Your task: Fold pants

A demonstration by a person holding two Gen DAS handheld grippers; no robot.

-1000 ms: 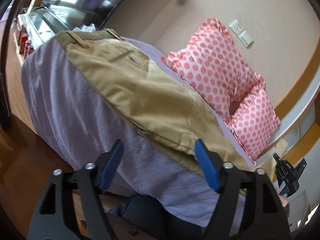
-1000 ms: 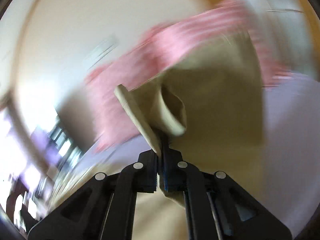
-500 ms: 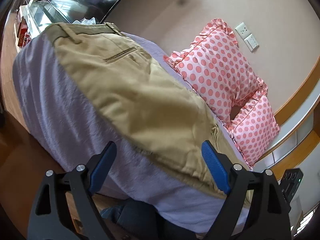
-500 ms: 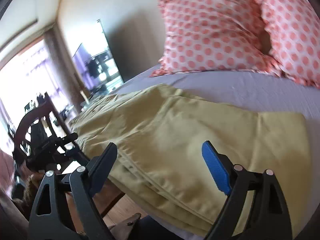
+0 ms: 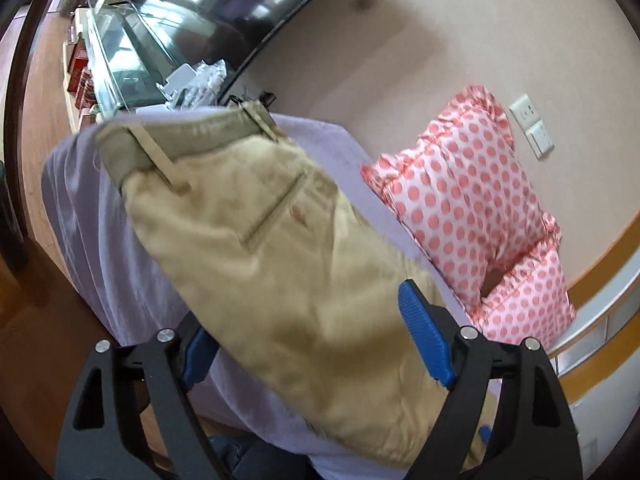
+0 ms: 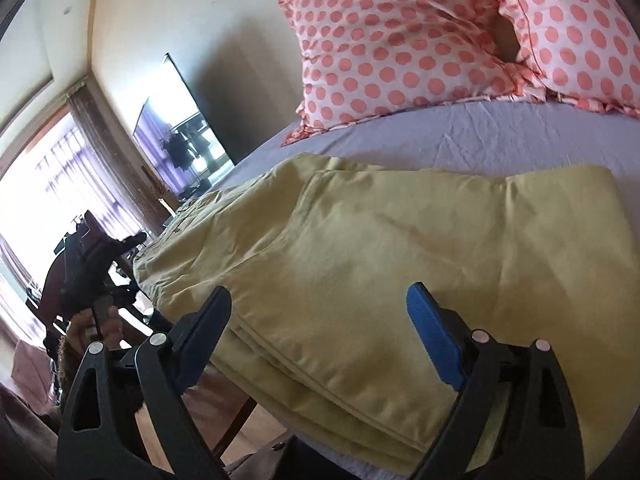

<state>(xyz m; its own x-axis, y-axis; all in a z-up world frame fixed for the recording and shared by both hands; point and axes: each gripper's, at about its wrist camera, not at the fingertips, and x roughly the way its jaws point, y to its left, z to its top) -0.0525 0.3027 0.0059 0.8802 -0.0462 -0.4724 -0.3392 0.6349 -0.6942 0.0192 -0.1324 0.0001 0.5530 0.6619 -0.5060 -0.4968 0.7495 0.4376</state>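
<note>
Tan pants point(image 5: 280, 248) lie on a lilac bed sheet point(image 5: 80, 200), waistband and back pocket at the far end. In the right wrist view the pants point(image 6: 400, 248) show as folded layers, stacked hems at the near bed edge. My left gripper point(image 5: 304, 344) is open, jaws wide on either side of the pants' near part, holding nothing. My right gripper point(image 6: 320, 336) is open, jaws astride the folded near edge, holding nothing. The left gripper and the hand that holds it also show in the right wrist view point(image 6: 92, 272) at the left.
Two pink polka-dot pillows point(image 5: 472, 208) lean on the wall at the head of the bed, also in the right wrist view point(image 6: 400, 40). A dark TV point(image 5: 224, 4) and a glass cabinet point(image 5: 116, 48) stand beyond the bed. Wooden floor point(image 5: 36, 312) lies below the bed edge.
My right gripper has let go of the pant leg it held and now stands open over the folded pants. My left gripper has moved in closer along the pants toward the waistband.
</note>
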